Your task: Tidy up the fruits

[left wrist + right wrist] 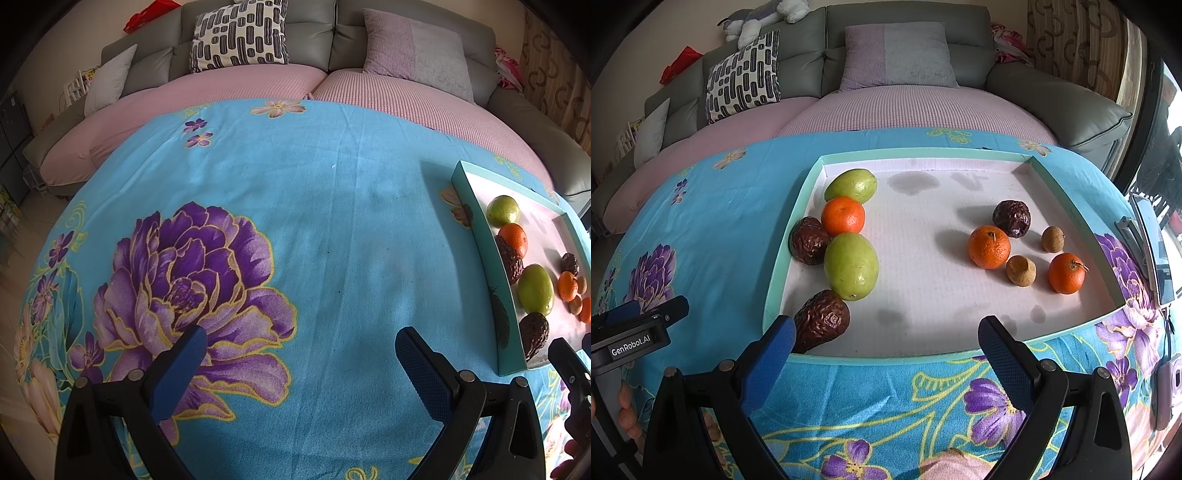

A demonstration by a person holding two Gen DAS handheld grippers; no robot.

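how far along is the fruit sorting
Done: five fruits line the tray's left wall, from the green fruit down. In hand: nothing; left gripper and right gripper are open. Left: five loose pieces on the right, like the orange.

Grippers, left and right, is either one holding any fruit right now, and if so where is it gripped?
Nothing is held. The left gripper is open over bare blue cloth, and the right gripper is open at the near edge of the tray, its fingers touching no fruit.
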